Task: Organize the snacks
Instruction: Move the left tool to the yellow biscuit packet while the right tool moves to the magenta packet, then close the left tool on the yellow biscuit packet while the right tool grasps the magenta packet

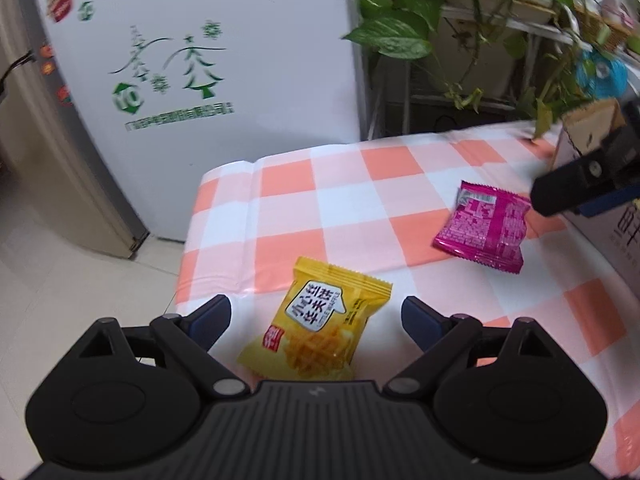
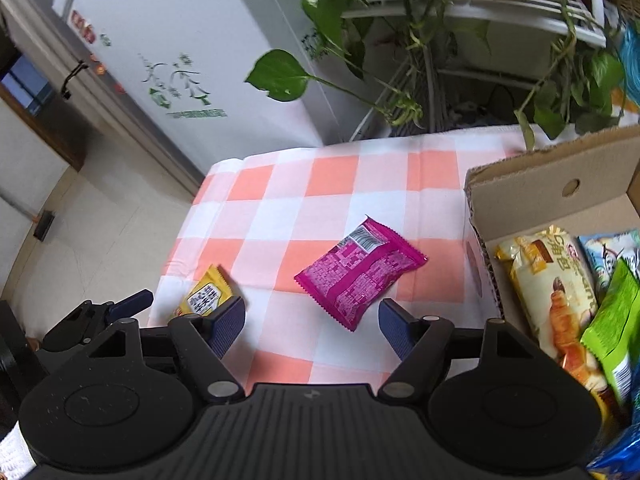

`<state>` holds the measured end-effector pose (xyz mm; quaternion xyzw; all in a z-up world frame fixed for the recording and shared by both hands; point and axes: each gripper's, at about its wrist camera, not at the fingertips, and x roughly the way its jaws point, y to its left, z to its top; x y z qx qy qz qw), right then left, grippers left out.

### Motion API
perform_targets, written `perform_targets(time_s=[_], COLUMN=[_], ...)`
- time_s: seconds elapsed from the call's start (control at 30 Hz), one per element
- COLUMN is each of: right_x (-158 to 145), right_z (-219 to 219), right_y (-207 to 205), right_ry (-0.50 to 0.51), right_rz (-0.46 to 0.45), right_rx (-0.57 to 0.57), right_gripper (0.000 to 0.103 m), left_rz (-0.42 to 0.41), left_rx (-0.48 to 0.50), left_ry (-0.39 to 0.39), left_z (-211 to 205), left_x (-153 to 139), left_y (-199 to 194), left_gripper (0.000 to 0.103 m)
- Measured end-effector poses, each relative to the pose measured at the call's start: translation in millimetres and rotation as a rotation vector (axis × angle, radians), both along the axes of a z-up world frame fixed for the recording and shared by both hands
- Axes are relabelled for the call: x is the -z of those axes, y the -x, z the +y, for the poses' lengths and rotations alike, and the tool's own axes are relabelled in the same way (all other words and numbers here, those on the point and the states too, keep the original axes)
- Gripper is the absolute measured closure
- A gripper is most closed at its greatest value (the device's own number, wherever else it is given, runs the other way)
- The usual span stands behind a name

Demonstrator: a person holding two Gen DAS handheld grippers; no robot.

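A yellow snack packet (image 1: 320, 324) lies flat on the checked tablecloth, right between the spread fingers of my left gripper (image 1: 316, 320), which is open and not touching it. A magenta snack packet (image 2: 358, 270) lies further along the cloth, just ahead of my right gripper (image 2: 312, 328), whose jaws stand apart with nothing between them. The left wrist view shows the magenta packet (image 1: 484, 226) with a right gripper finger (image 1: 576, 188) above its right end. From the right wrist camera, the yellow packet (image 2: 206, 294) sits at the left, beside the left gripper.
An open cardboard box (image 2: 532, 184) at the right holds several snack packets. The orange-and-white checked table (image 2: 332, 176) ends at its far edge before a white fridge (image 1: 192, 60). A leafy potted plant (image 2: 400, 40) on a rack hangs over the back right.
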<state>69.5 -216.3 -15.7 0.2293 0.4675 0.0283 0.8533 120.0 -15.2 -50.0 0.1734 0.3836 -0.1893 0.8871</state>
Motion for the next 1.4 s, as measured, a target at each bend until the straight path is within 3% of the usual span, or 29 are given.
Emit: perform_targets(time_s=[0.27,0.4,0.73,1.07,1.23,1.4], right_x=[14,22,43,53,57,60], right_z=[12,23,29,31,37,41], right_y=[-17,-26,-46,-60,-67,-70], right_ry=[0.027,0.043,0.125,0.184,0.235,0.267], right_rz=[0.036,0.053,0.092,0.08,0.066,0.052], right_rx=[0.015,0.002,0.066,0.136,0.138,0.119], right_gripper=[0.019,0.019,0.019,0.017,0.013,0.01], left_rz=[0.025,0.048,0.106,0.15,0.132,0.141], left_rx=[0.062,0.055,0.06,0.021,-0.005,-0.012], left_ry=[0.006,0.027,0.083,0.132,0.136,0.119], left_z=[0,6,12,25,26,21], left_x=[14,19,16,11,9,15], left_y=[-13,-18,-14,-14,-19,-21], left_gripper=[0.014,0.02,0.051,0.052,0.042,0.042])
